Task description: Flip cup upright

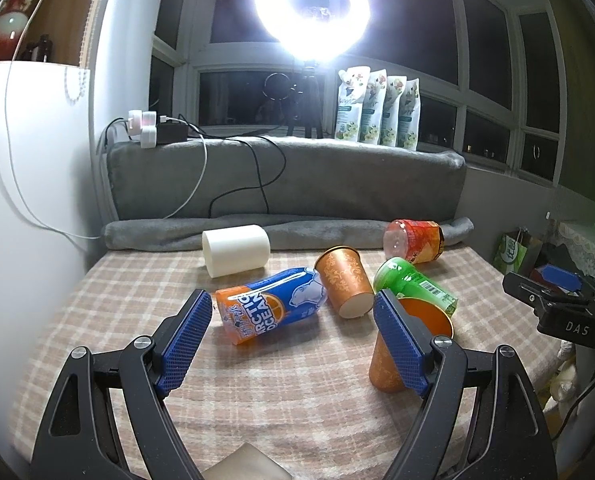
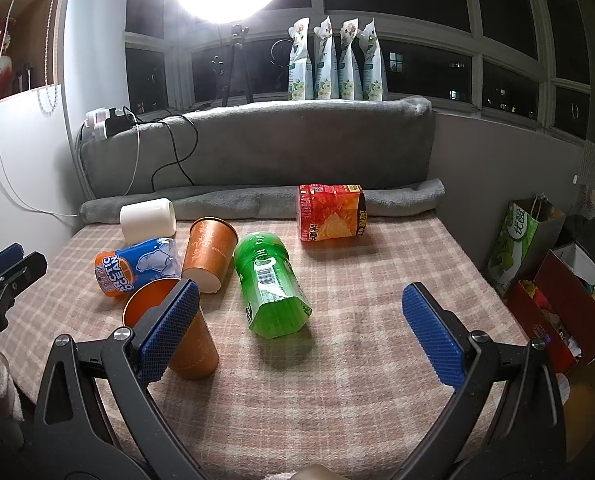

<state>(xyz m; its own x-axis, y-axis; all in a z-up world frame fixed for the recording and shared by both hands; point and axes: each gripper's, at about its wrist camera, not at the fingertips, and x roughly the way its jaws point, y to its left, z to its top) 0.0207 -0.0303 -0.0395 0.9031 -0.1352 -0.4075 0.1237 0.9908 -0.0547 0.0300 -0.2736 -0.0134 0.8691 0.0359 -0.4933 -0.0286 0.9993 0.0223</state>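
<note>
On the checked table (image 2: 377, 280), one orange cup (image 2: 189, 336) stands upright at the near left; the second orange cup (image 2: 209, 252) lies tipped, unflipped. Left tongs (image 1: 293, 336) and right tongs (image 2: 297, 328) gape wide, empty.

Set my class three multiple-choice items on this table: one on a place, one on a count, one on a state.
1. Where is the white cup?
A on the windowsill
B beside the grey roll
C inside a box

2. How many orange cups are there?
A one
B two
C four

3. The green bottle is:
A upright
B hanging
C on its side

Key:
1 B, it lies at the table's far edge by the roll.
2 B, a second one stands nearer the camera.
3 C, it lies flat with its barcode upward.
</note>
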